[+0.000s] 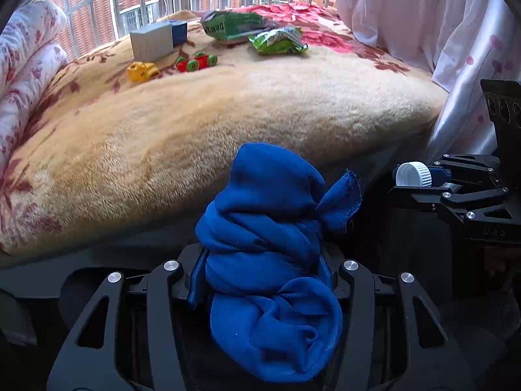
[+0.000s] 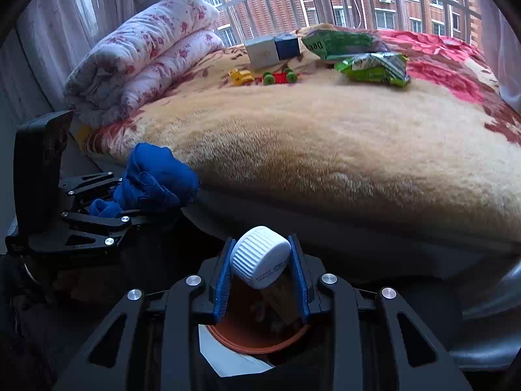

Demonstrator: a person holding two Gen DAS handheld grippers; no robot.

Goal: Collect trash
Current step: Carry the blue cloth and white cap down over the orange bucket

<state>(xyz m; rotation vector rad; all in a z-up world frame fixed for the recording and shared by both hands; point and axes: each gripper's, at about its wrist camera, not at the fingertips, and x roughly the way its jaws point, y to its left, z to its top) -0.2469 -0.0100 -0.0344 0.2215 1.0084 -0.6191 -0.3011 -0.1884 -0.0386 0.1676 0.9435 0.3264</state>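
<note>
My left gripper [image 1: 262,267] is shut on a crumpled blue cloth [image 1: 267,228], which bulges up over its fingers and hides them. The same cloth [image 2: 153,176] and left gripper [image 2: 130,195] show at the left of the right wrist view. My right gripper [image 2: 260,251] is shut on a brownish bottle with a white ribbed cap [image 2: 260,257], tilted between the blue pads [image 2: 221,280]. That cap [image 1: 413,174] also shows at the right of the left wrist view. Both grippers hang side by side just off the bed's near edge, over a dark space.
Two green snack bags [image 1: 278,40] [image 1: 234,24], a grey box [image 1: 151,40], a yellow toy [image 1: 141,71] and a red-green toy [image 1: 197,62] lie far back on the beige blanket [image 1: 228,114]. A rolled floral quilt [image 2: 140,49] lies left. An orange-brown round rim [image 2: 257,345] sits below my right gripper.
</note>
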